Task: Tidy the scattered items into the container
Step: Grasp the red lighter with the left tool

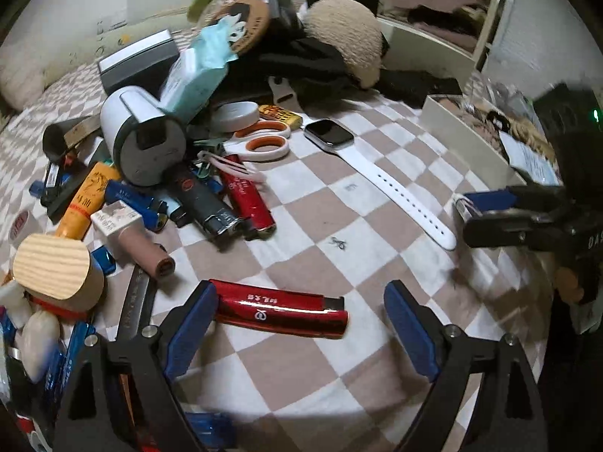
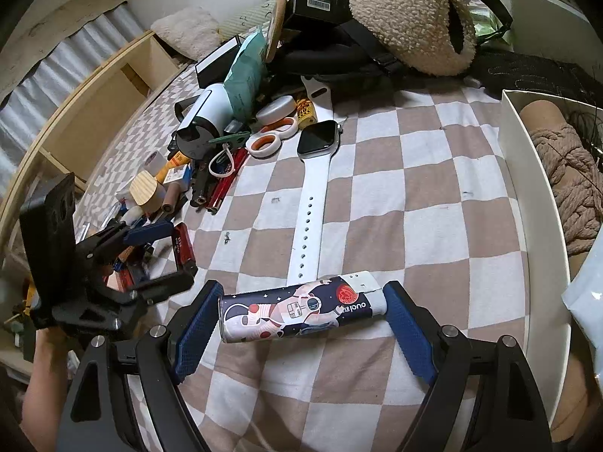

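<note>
1. The astronaut-print lighter (image 2: 301,310) looks light, rigid and glossy, so likely slippery; gripping end to end suits it.
2. The right tongs (image 2: 301,316) pinch it lengthwise, one pad on each end.
3. It is dark blue with a white cap.
4. The left tongs (image 1: 299,326) stand spread; a red lighter (image 1: 280,313) lies between them, touching the left-hand pad, well clear of the other.
5. The white container (image 2: 527,196) sits to the right tongs' right.

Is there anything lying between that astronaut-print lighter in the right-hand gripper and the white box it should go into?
Nothing visible. The astronaut-print lighter sits between the right gripper's blue pads, both ends touching. Only bare checkered cloth separates it from the white box's rim. The white-strapped smartwatch lies off to the other side.
</note>
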